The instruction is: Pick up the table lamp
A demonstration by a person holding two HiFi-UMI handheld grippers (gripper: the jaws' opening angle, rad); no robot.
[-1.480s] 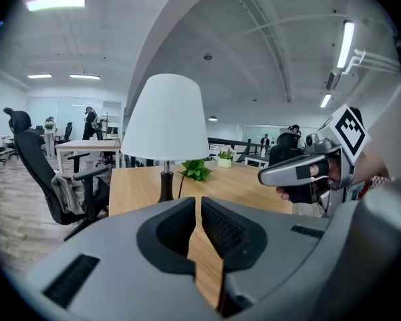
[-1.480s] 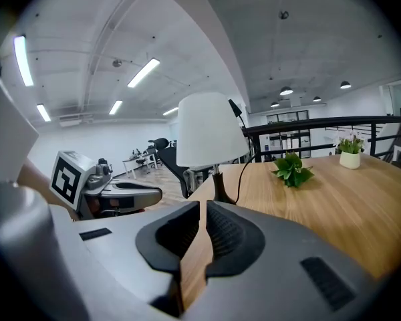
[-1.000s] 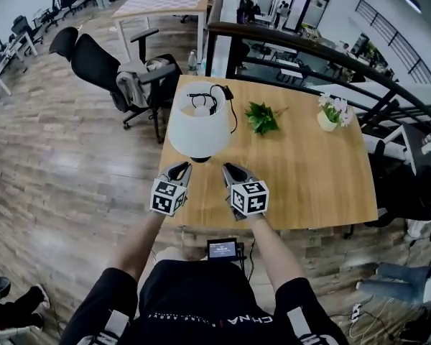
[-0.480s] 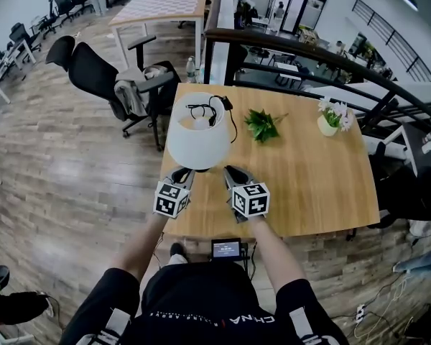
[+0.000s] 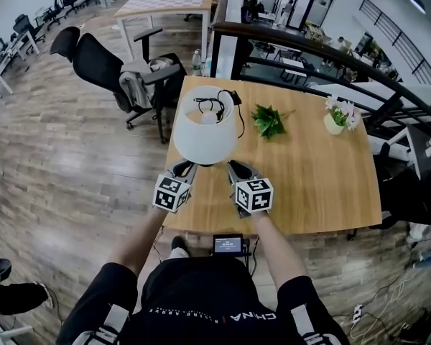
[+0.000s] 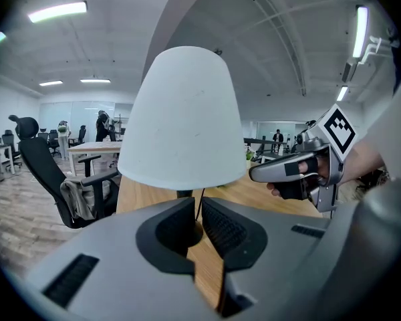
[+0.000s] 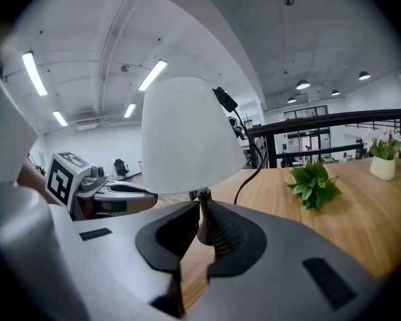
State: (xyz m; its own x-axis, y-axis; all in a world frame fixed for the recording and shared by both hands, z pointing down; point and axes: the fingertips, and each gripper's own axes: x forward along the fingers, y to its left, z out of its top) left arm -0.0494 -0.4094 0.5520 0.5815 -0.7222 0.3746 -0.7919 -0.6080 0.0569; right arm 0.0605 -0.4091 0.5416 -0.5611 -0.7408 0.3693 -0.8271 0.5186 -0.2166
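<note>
The wooden surface (image 5: pixel 309 185) filled the middle of the head view, on plank flooring (image 5: pixel 57 164) in an open office. A black office chair (image 5: pixel 100 60) stood at the upper left and a dark railing (image 5: pixel 309 45) curved across the upper right. The table lamp (image 5: pixel 205 124) stood toward the surface's left side with its black cord (image 5: pixel 238 117) trailing behind. To its right were a small green plant (image 5: pixel 268 121) and, further right, a white flower pot (image 5: pixel 335 124). My forearms reached up from the bottom centre, side by side and tilted slightly downward. My left gripper (image 5: pixel 184 167) and right gripper (image 5: pixel 233 167) had their tips under the near rim of the shade. My left jaws were together with nothing between them. My right jaws were almost together, and the lamp's stem (image 7: pixel 202 212) showed in the flare at their tips. I could not tell whether it was pressed.
</note>
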